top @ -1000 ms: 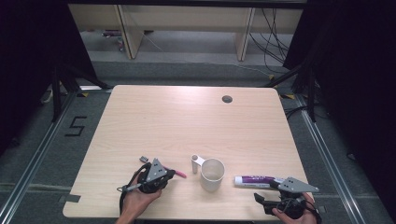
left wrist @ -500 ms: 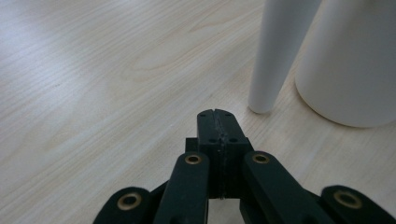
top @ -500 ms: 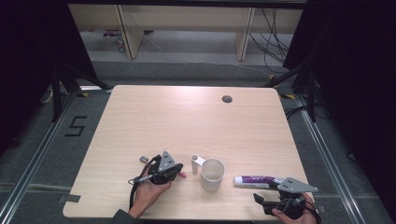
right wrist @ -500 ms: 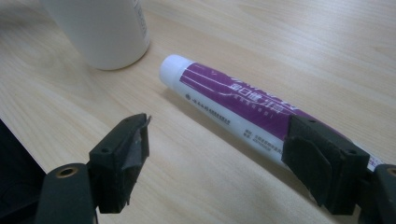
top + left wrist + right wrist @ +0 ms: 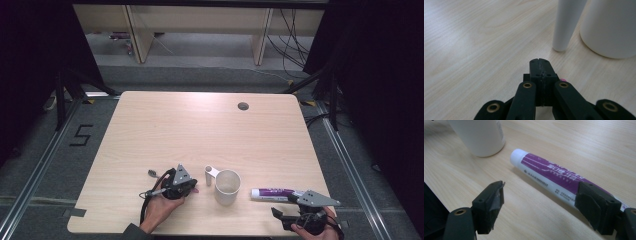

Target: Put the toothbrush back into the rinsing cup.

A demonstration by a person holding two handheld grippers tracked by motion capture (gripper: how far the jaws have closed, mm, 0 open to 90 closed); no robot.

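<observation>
A white mug [image 5: 227,187] stands near the table's front edge, its handle [image 5: 210,172] pointing left. My left gripper [image 5: 191,189] lies low just left of it, jaws shut and aimed at the handle [image 5: 567,22] and mug [image 5: 609,25]. In the left gripper view the gripper [image 5: 540,61] has a small pink bit [image 5: 562,80] beside its jaws; I cannot tell what that is. A white and purple toothpaste tube [image 5: 274,192] lies right of the mug. My right gripper [image 5: 285,206] is open at the tube's far end. In the right gripper view the gripper [image 5: 541,192] has the tube [image 5: 549,176] running behind its right jaw.
The light wooden table [image 5: 200,130] has a round cable hole [image 5: 243,106] at its back right. A small grey piece [image 5: 152,173] lies left of my left hand. Dark frames and shelving stand beyond the table.
My left hand has slid right, bringing its shut gripper closer to the mug's handle. The right gripper and the tube have stayed put.
</observation>
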